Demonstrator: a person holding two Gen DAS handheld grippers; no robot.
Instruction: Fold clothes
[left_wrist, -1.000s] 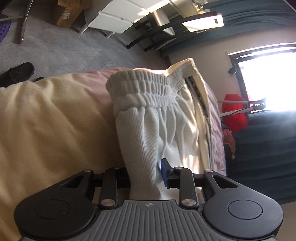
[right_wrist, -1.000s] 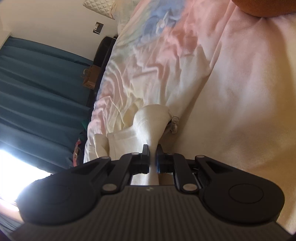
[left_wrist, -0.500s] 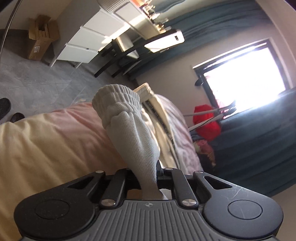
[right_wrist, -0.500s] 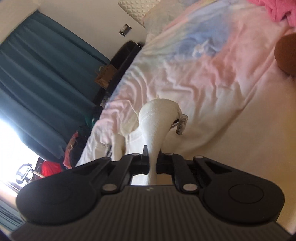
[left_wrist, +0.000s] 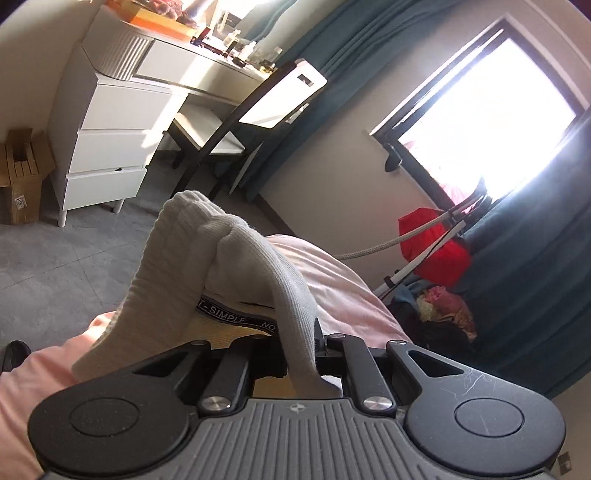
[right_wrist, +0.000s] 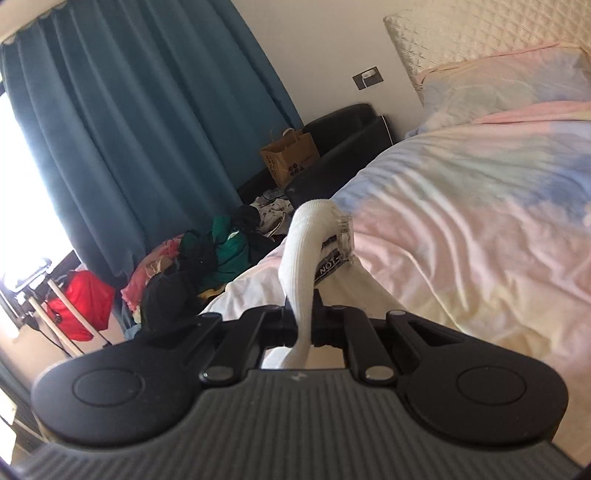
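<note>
I am pinching the white ribbed garment (left_wrist: 258, 266) in my left gripper (left_wrist: 301, 363), its jaws closed tight on a thin fold of the knit, and the cloth is rising ahead of the fingers in a humped loop above the pink bedspread (left_wrist: 332, 273). A grey printed band (left_wrist: 236, 314) (I can read "SIMPLE" on it) is showing under that loop, lying against a pale yellow part of the fabric. My right gripper (right_wrist: 300, 319) is also clamping the same garment (right_wrist: 306, 243), jaws nearly together on a narrow white strip that is arching up and over in front of me; a clear plastic toggle (right_wrist: 345, 236) is hanging beside the strip, next to a band (right_wrist: 328, 264) printed with letters. The rest of the cloth is trailing down onto the pastel bedspread (right_wrist: 461, 229). Beyond the bed, a pile of clothes (right_wrist: 207, 254) is sitting by the teal curtain (right_wrist: 129, 129), and a white dresser (left_wrist: 114, 122) is standing across the floor.
</note>
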